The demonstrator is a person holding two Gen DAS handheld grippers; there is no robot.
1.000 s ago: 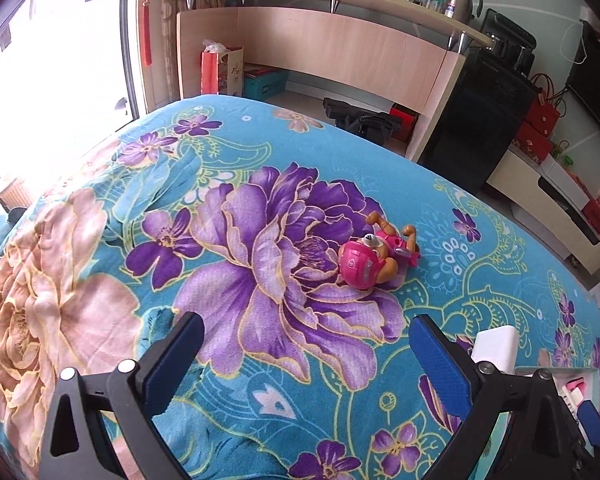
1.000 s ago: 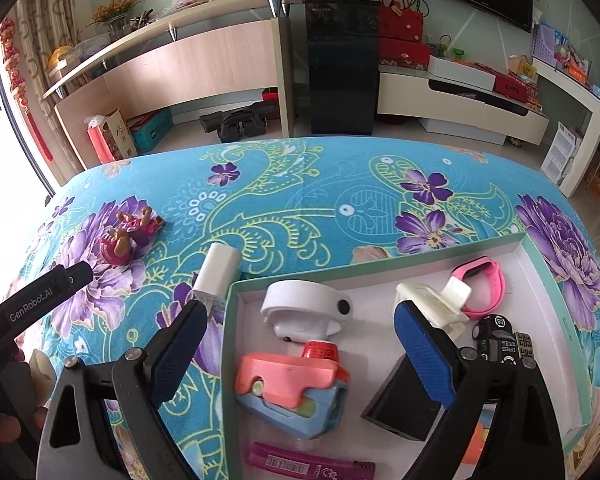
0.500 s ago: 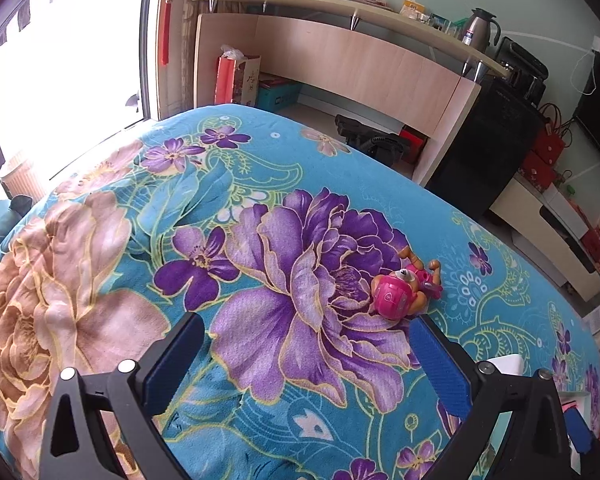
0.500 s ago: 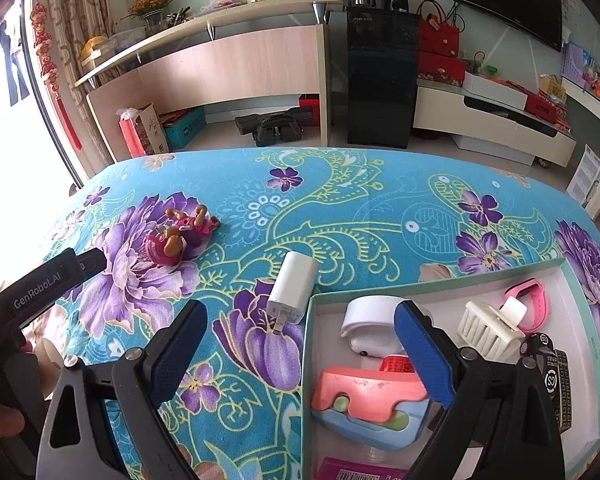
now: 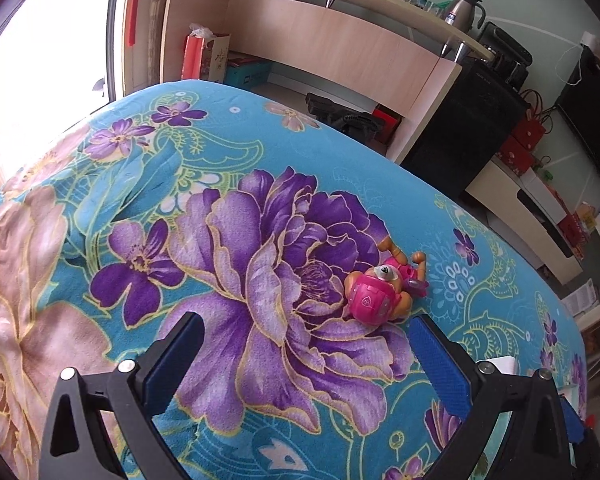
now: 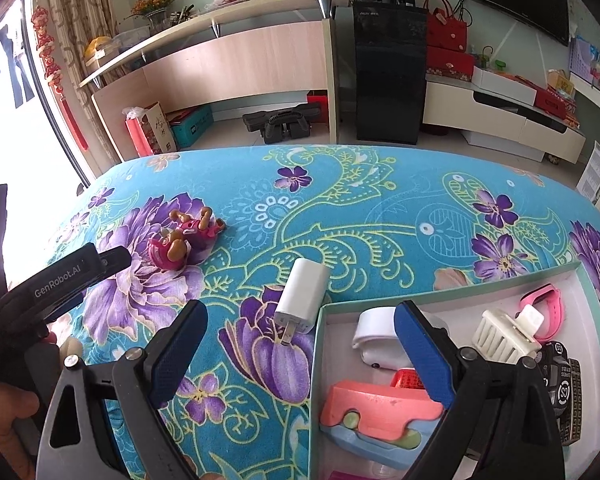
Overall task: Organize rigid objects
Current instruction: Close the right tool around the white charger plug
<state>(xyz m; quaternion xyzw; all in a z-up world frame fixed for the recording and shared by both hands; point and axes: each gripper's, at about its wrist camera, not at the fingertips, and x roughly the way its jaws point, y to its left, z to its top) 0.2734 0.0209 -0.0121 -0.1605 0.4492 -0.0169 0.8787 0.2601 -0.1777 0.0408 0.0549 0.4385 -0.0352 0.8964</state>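
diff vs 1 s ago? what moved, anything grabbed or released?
The right gripper swung left, off the shallow white cardboard box and toward the white rectangular plug charger. The left gripper shifted left too, so the pink plastic puppy toy now sits near its right finger. Nothing grabbed or released; both jaws stay open, objects unmoved.

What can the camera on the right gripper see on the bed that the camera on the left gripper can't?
Only the right wrist view shows the box with things already inside: a pink watch, a white clip and a pink and blue toy. It also shows the whole white charger lying just outside the box. Only the left wrist view shows the big pale pink flower on the blanket. Both show the pink toy dog lying on a purple flower, and both hand-held grippers, left and right, are open and empty.
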